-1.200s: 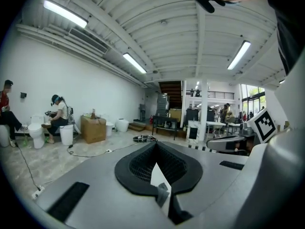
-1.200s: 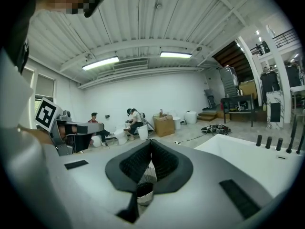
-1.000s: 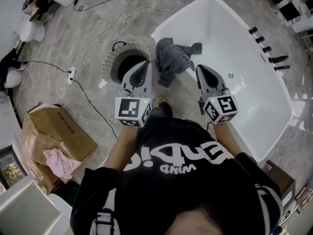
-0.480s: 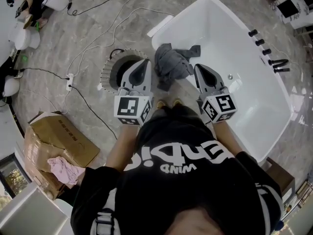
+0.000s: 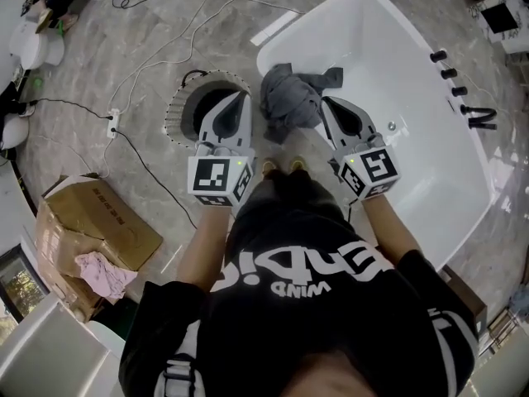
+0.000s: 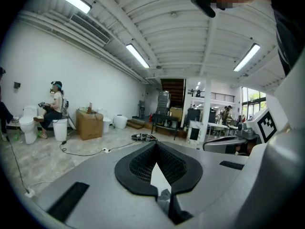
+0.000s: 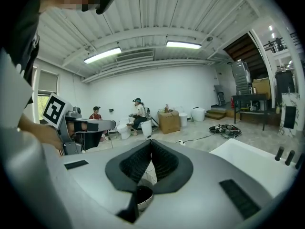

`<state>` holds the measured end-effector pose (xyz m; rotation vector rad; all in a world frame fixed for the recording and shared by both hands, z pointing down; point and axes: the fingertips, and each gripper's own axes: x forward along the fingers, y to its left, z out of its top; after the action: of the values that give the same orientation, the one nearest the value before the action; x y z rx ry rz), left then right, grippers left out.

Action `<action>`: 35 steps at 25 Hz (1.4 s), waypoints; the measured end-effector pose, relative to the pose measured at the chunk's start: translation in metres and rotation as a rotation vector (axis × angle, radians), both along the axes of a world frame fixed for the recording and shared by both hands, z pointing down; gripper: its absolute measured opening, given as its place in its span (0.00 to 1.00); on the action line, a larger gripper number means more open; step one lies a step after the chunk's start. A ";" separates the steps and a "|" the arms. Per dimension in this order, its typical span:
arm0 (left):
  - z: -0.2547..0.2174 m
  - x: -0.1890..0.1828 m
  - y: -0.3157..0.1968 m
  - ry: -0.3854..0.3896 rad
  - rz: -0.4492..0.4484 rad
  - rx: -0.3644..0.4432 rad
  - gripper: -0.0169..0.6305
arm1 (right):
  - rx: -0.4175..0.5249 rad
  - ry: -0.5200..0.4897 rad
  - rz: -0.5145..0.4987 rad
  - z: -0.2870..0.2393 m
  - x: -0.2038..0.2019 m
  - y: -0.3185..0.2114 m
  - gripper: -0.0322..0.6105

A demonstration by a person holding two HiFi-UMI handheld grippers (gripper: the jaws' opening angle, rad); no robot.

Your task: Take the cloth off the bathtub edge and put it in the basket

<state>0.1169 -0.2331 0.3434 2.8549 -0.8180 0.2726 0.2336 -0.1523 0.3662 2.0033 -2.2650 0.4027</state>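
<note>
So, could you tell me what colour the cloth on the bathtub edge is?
Dark grey; the head view shows the cloth best.

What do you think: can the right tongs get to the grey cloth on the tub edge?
Probably yes. The right tongs are close beside the cloth, with nothing between them. They are shut, though, so they would have to open first.

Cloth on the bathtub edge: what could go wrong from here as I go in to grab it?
1. The left gripper and the right gripper are both shut and hold nothing; pushing in without opening could shove the cloth off the rim into the bathtub.
2. The cloth is a bulky heap draped over the rim, so a pinch on one fold may let the rest trail and snag on the rim of the basket.
</note>
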 end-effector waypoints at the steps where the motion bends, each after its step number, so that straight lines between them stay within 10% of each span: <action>1: 0.005 0.001 0.000 0.000 0.001 -0.002 0.04 | 0.005 -0.002 -0.004 0.003 0.000 -0.002 0.07; 23: 0.121 0.025 -0.001 0.003 -0.007 -0.097 0.04 | -0.045 -0.064 0.016 0.110 0.003 -0.008 0.08; 28: 0.125 0.033 0.003 0.004 0.008 -0.111 0.04 | -0.072 -0.090 -0.016 0.119 -0.001 -0.012 0.42; 35: 0.135 0.035 0.004 -0.008 0.010 -0.133 0.04 | -0.124 -0.103 -0.041 0.139 -0.002 -0.020 0.45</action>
<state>0.1523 -0.2295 0.4788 2.7364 -0.7575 0.3264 0.2320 -0.1725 0.5057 1.9151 -2.2729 0.6395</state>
